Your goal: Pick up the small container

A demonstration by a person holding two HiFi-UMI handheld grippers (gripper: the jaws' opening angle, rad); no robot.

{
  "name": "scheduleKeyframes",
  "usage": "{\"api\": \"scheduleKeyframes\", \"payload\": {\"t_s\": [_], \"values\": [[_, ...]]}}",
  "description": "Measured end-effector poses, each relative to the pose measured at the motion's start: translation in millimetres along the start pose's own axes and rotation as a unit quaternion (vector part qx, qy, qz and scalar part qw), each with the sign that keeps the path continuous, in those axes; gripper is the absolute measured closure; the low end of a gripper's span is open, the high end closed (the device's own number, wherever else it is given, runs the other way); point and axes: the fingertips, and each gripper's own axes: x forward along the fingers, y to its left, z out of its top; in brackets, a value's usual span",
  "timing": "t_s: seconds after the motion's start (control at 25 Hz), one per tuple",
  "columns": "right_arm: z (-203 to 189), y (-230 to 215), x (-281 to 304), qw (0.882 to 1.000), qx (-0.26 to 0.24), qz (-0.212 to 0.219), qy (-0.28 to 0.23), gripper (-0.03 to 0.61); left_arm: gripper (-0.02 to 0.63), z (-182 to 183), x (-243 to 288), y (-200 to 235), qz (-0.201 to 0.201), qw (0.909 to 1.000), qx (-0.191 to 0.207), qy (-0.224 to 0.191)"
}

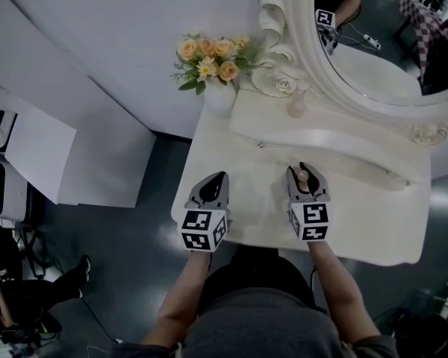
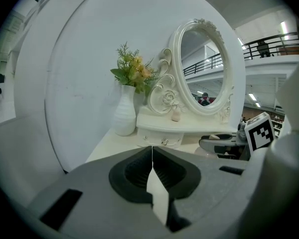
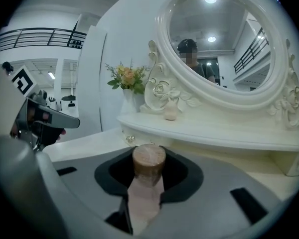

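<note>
Small container (image 3: 148, 164) clamped in the right gripper (image 1: 305, 171) at the white dressing table (image 1: 358, 222).
Its pale pink body and round brown lid stand upright between the right jaws, which press on both sides, near the table's front and before the raised shelf (image 1: 321, 136). The left gripper (image 1: 219, 177) is alongside, jaws together and empty. A vase of flowers (image 1: 218, 95) stands at the back left corner.

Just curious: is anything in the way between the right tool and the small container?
Nothing visible is. The small container already sits between the jaws of the right tool, which press against its sides.
</note>
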Motion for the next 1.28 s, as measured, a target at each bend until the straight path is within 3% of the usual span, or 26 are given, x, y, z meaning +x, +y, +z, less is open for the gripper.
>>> {"api": "scheduleKeyframes", "payload": {"t_s": [0.28,1.28], "values": [[5.5,-3.1,-9.2,0.999,0.022,-0.015,-0.019,0.456,0.606,-1.0,-4.3,1.5,0.001,1.0000,-0.005,-0.002],[111.8,-16.8,-93.5,0.982,0.077,-0.037,-0.167,0.457,0.606,17.3,3.3,-37.3,-0.061,0.9978,0.017,-0.018]]}}
